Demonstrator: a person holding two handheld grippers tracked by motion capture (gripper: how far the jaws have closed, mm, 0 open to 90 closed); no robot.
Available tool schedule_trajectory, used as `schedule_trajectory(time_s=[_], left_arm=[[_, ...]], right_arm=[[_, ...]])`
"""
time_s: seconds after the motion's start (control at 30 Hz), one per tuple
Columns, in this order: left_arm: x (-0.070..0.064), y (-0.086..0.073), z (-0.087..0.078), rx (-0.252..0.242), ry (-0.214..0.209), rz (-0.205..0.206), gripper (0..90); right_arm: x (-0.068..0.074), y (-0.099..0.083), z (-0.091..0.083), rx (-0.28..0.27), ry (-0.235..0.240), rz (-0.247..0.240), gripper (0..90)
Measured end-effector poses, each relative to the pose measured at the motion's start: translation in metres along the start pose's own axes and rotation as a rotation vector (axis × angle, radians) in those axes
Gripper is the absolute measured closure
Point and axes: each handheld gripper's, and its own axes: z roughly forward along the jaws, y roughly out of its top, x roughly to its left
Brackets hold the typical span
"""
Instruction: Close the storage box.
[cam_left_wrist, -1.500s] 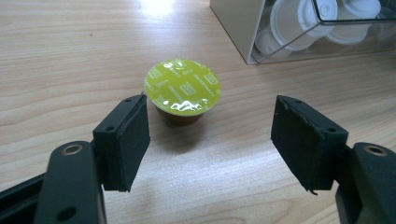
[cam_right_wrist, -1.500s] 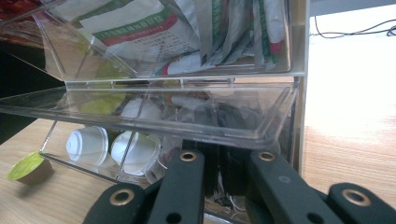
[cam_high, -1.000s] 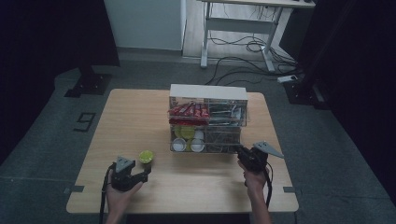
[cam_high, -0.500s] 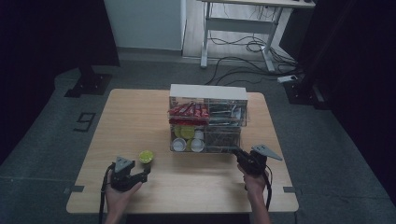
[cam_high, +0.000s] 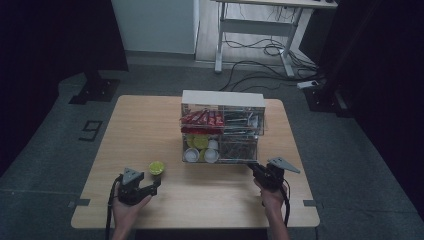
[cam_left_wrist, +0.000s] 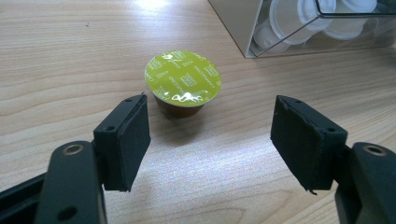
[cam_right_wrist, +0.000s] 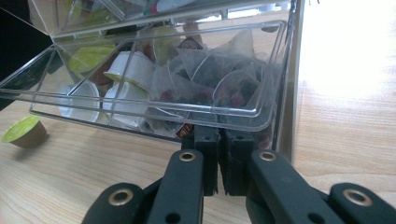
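A green-lidded capsule (cam_left_wrist: 183, 83) is seen standing upright on the wooden table (cam_high: 150, 125), just in front of the left gripper (cam_left_wrist: 210, 135), whose jaws are held wide apart with nothing between them. In the left gripper view, fine printing is visible on the foil lid, too small to be read; in the high view the capsule (cam_high: 156, 167) is shown only as a green dot, left of the clear organizer (cam_high: 222, 127). The right gripper (cam_right_wrist: 218, 161) is seen with its jaws together, clamped at the front edge of the organizer's lower drawer (cam_right_wrist: 159, 109). White cups (cam_right_wrist: 128, 70) and pyramid tea bags (cam_right_wrist: 224, 79) are shown inside the drawer in the right gripper view.
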Motion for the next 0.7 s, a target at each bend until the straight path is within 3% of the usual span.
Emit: schedule_trajectory(time_s=[0.37,0.7], left_arm=[[-0.001,-0.001,0.001,0.003,0.000,0.000,28.6],[-0.001,-0.001,0.001,0.007,-0.003,0.002,28.6]], right_arm=[[-0.002,-0.004,-0.001,0.018,-0.002,0.006,85.8],[-0.002,-0.011,-0.001,0.068,0.008,0.004,84.8]])
